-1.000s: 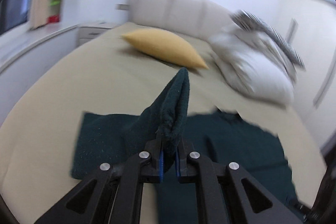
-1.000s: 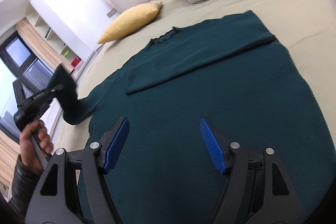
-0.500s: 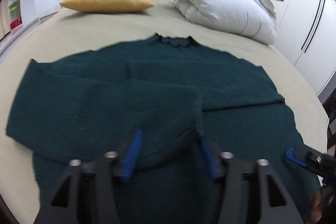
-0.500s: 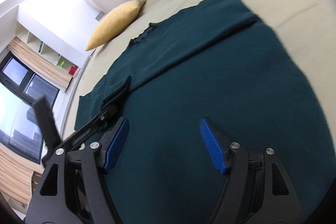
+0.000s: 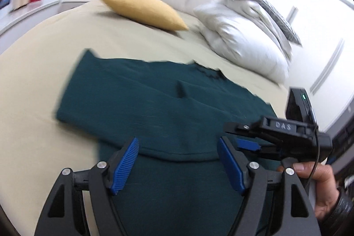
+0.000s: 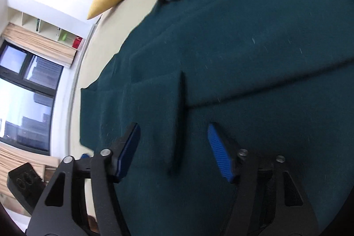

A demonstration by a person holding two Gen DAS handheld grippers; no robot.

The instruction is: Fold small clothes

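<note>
- The left gripper is nearest in the left wrist view. Its two blue pads are spread wide and pinch nothing. It hangs just above the near part of the sweater, so I think it is free to pick a new spot to grab.
- The right gripper is spread wide too and holds nothing. It points down at the cloth, with a folded edge of the sweater running between its two blue pads.
- In the left wrist view the right gripper sits off to the right side, low over the cloth, and a hand holds its handle.
- The sweater is dark green and lies flat on the bed. It is spread out so it is easy to fold.
- One sleeve lies folded in across the body. I think it is put there to make the sweater narrow and neat.
- The other sleeve looks folded in too, as a long band across the chest, but the picture is blurry there.
- The neck hole points to the far end of the bed.
- I think the next step is to fold the bottom part up toward the neck. The cloth is soft and may slide or bunch.
- Farther away lies a yellow pillow.
- Beside it sits a pile of white pillows, well apart from the sweater, so they are not in the way.
</note>
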